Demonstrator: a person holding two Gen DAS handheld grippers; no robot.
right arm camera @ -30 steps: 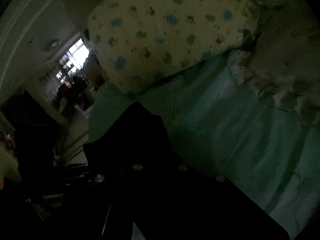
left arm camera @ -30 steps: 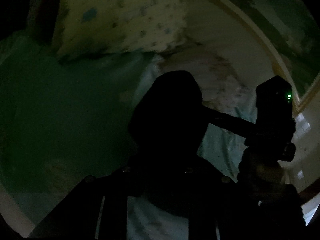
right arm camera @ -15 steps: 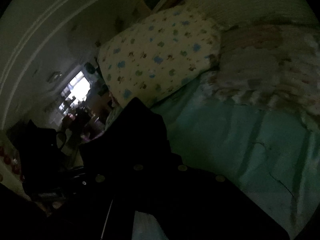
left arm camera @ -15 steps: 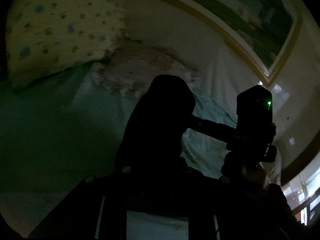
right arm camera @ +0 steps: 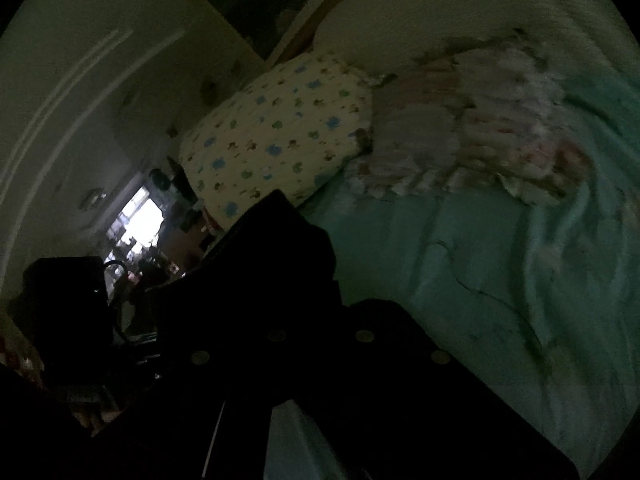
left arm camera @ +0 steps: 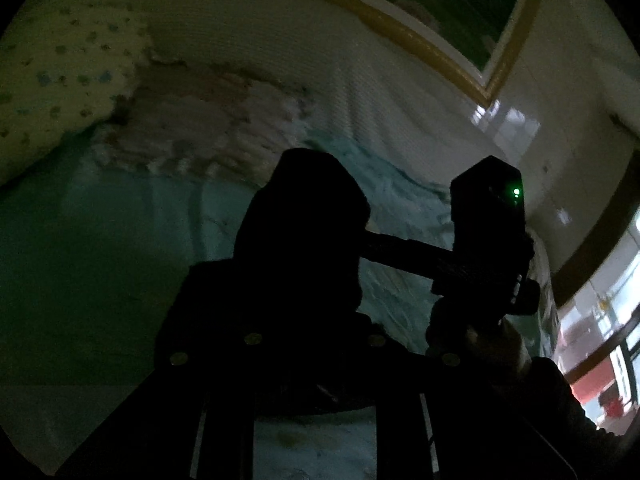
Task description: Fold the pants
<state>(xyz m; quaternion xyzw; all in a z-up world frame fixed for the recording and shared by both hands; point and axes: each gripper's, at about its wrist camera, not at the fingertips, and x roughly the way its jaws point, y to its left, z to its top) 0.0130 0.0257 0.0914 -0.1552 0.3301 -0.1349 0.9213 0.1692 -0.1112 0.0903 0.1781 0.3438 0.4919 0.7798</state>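
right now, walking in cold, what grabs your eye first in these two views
The black pants rise dark in the middle of both views, bunched at the front of each tool over the pale green sheet. In the left view the other tool's body shows a green light at right. A cream pillow with blue and green spots lies at the head of the bed.
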